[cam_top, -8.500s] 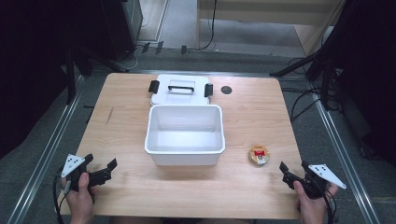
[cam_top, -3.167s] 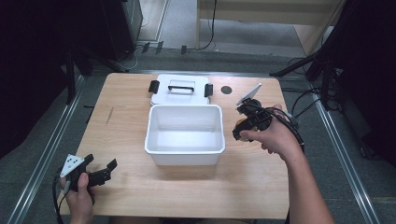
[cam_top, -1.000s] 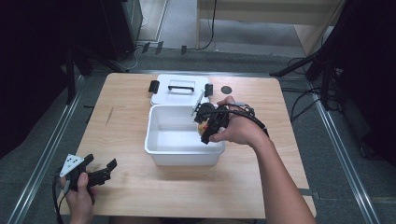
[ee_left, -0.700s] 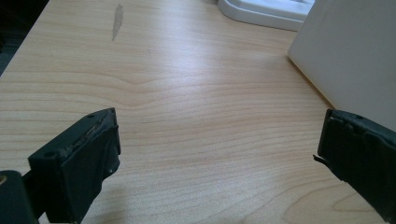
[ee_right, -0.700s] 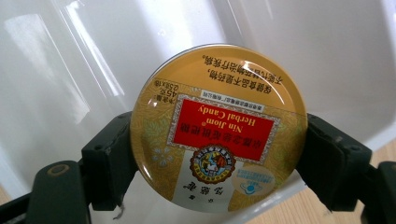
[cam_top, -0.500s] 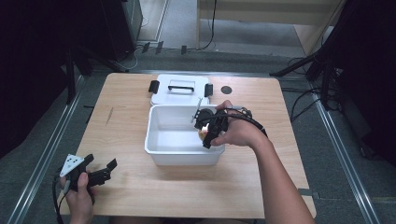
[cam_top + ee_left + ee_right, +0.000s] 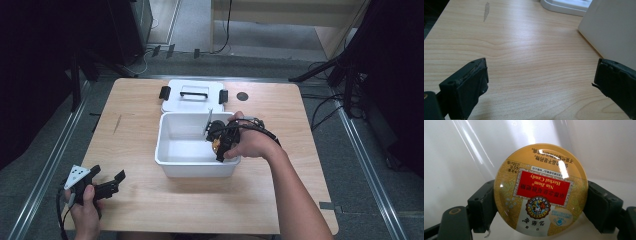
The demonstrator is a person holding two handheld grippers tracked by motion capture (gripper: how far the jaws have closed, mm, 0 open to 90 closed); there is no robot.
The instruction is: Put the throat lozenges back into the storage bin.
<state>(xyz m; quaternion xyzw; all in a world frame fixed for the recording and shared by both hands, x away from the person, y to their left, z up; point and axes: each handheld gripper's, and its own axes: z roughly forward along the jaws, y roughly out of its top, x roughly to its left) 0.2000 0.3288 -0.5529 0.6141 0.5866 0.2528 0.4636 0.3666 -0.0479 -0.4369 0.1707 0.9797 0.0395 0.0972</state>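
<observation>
A round yellow candy tin (image 7: 541, 190) with a red label is clamped between the jaws of my right gripper (image 7: 219, 142), which reaches down into the white plastic bin (image 7: 195, 165) near its right wall. In the high view the tin (image 7: 216, 145) shows as a small orange spot under the hand. My left gripper (image 7: 107, 187) rests at the table's front left corner, open, with only bare wood (image 7: 529, 75) between its jaws.
The bin's white lid (image 7: 192, 95) with black latches and a handle lies flat behind the bin. A round dark hole (image 7: 242, 96) sits in the tabletop to the lid's right. The bin's outer wall (image 7: 614, 30) stands at the right of the left gripper view.
My right gripper picked up the tin from the table's right side, carried it over the bin and has lowered it inside. The left gripper has stayed still.
</observation>
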